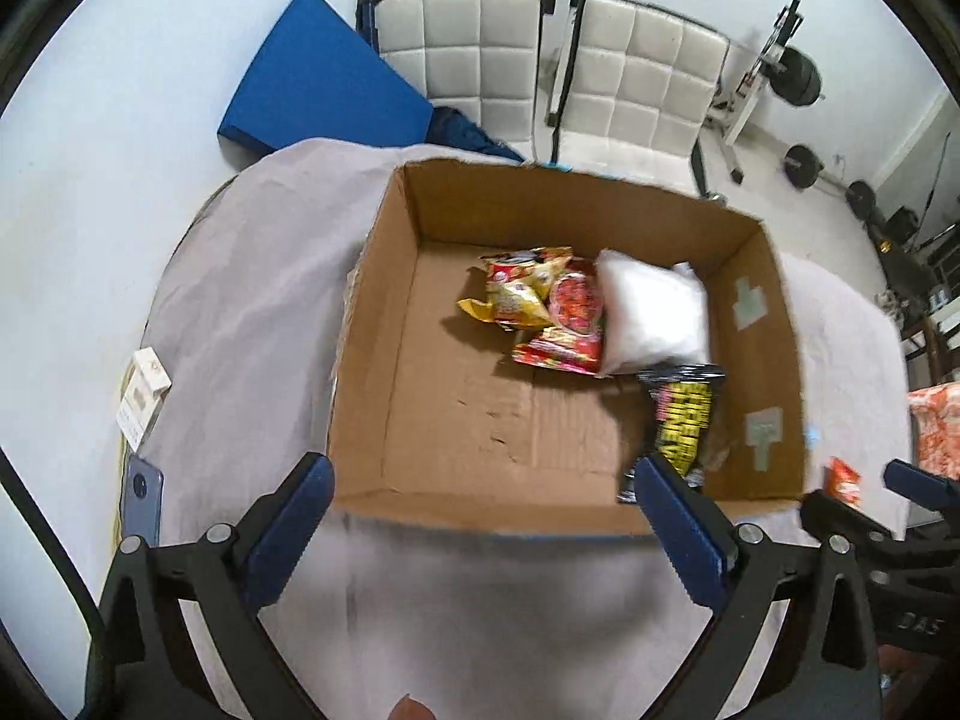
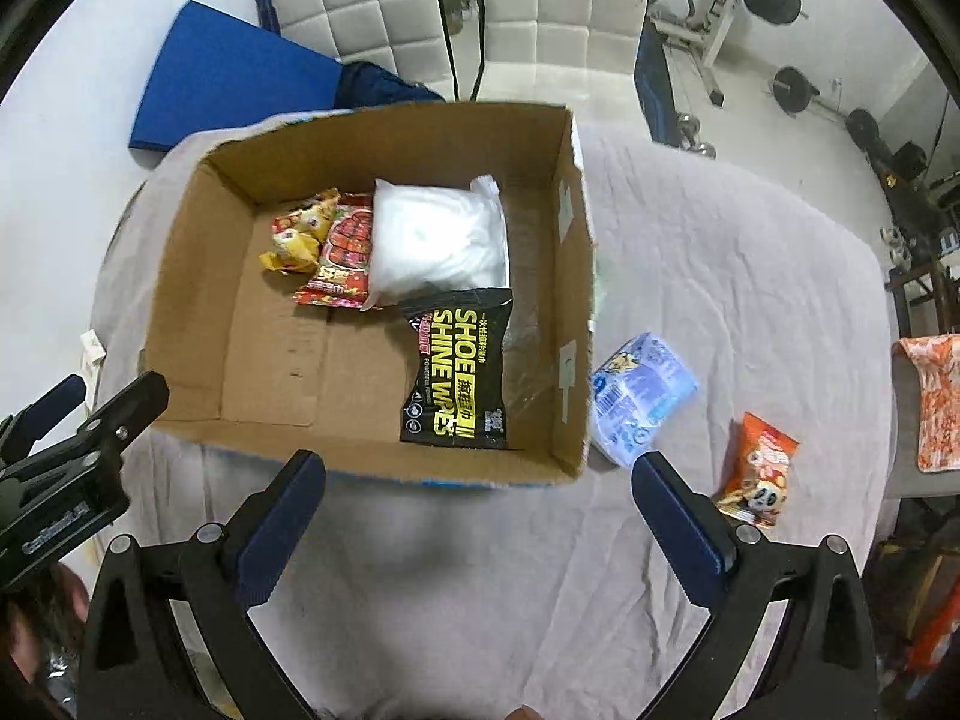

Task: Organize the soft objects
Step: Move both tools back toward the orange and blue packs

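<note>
Left gripper (image 1: 483, 480) is standing fully spread, nothing between its pads, hovering over the near wall of the box (image 1: 480, 507). Right gripper (image 2: 479, 474) is likewise gaping wide and empty above the box's near right corner. Inside the box are lying a black wipes pack (image 2: 459, 375), a white bag (image 2: 438, 240), a red packet (image 2: 345, 258) and a yellow packet (image 2: 297, 234). On the cloth (image 2: 720, 252), right of the box, are lying a blue packet (image 2: 642, 390) and an orange packet (image 2: 759, 471).
</note>
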The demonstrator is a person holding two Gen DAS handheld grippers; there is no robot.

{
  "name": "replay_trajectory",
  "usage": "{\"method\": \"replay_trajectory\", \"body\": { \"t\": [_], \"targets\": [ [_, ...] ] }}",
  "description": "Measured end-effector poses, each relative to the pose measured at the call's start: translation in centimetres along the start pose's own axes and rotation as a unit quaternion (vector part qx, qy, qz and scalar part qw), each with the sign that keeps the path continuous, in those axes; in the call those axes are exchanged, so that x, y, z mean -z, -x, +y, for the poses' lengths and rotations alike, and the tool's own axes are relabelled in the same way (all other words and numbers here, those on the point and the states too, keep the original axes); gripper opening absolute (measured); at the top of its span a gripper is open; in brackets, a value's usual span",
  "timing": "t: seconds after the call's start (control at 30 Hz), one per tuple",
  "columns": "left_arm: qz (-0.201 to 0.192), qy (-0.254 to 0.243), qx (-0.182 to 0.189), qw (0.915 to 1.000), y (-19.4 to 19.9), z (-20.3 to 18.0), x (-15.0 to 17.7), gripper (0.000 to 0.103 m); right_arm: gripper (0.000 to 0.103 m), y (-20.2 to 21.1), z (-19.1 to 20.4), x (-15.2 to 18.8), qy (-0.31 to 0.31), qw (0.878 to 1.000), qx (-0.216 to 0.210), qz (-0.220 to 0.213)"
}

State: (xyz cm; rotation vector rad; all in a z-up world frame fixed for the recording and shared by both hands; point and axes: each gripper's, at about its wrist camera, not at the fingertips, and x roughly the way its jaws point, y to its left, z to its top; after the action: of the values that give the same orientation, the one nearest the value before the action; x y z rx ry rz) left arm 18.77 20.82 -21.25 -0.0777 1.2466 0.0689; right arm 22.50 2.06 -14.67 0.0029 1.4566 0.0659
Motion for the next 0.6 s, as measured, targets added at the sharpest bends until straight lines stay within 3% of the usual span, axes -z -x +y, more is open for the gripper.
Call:
{"method": "replay_trajectory", "body": {
  "t": [0.3,0.6],
  "targets": [
    [-0.035,-0.002,0.014,0.9993,6.5,-1.1,2.4,0.103,0.103,5.8,-0.6,3.1,-0.002,0.999,-0.018,-0.033],
    [-0.052,0.005,0.016,0.9985,10.3,-1.3,3.4,0.103,0.103,8.7,-0.7,4.2,-0.003,0.998,-0.045,-0.049]
  ]
}}
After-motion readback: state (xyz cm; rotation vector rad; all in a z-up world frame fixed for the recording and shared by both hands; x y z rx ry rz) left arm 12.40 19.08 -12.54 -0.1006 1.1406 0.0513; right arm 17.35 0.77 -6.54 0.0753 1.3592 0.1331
